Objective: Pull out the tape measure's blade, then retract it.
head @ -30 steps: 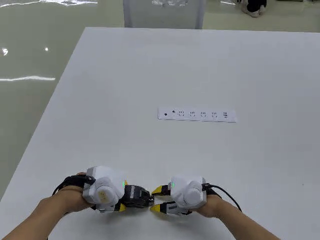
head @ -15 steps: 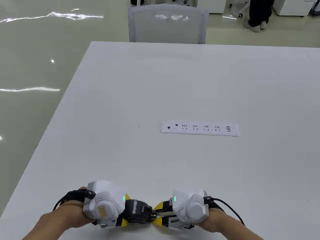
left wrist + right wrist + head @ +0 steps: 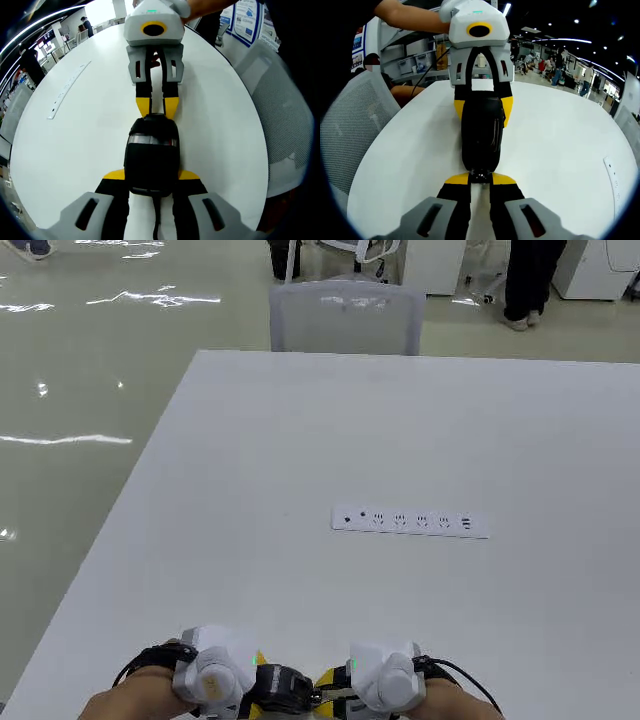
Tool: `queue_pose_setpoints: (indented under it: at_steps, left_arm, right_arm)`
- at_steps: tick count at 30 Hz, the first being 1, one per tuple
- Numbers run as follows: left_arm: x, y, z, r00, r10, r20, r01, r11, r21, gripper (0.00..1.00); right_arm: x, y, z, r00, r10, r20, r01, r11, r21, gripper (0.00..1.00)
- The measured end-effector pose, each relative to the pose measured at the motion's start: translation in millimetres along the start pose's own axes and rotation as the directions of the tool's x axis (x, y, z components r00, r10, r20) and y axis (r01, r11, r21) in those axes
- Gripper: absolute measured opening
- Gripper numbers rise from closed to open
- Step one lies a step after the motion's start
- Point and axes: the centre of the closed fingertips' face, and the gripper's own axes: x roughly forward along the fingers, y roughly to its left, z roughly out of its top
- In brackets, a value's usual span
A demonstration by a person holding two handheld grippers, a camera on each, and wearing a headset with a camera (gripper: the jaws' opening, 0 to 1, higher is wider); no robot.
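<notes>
A black tape measure lies on the white table at the near edge, between the two grippers. My left gripper is shut on its body, one yellow fingertip on each side. My right gripper faces it head-on, its yellow tips closed on the small hook at the case's front end. In the left gripper view the right gripper's fingertips sit right at the case's front. No length of blade shows outside the case. In the head view the left gripper and the right gripper nearly touch.
A white power strip lies mid-table to the right. A grey mesh chair stands at the far edge, and another mesh chair is close behind the near edge. People stand in the background.
The head camera has tilted up, so everything sits lower in the picture. The right gripper's tips have closed in on the tape measure's front end. The left gripper keeps its hold.
</notes>
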Motion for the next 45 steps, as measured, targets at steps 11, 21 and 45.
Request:
queue_pose_setpoints:
  at_steps: [11, 21, 45]
  left_arm:
    - [0.9, 0.5, -2.3, 1.0000, 0.001, -0.006, -0.001, 1.000, 0.001, 0.28]
    - [-0.9, 0.4, -2.1, 1.0000, 0.002, -0.008, -0.002, 1.000, -0.003, 0.28]
    - [1.9, 2.2, -7.1, 0.9999, 0.011, -0.009, -0.011, 1.000, -0.012, 0.28]
  right_arm:
    - [-2.1, 0.7, 0.6, 1.0000, 0.006, -0.001, -0.006, 1.000, -0.007, 0.12]
    - [-3.1, 1.5, 1.3, 0.9999, 0.008, -0.007, -0.008, 1.000, -0.029, 0.12]
    - [-12.6, 1.4, -4.4, 0.9996, 0.009, -0.027, -0.011, 0.998, -0.058, 0.12]
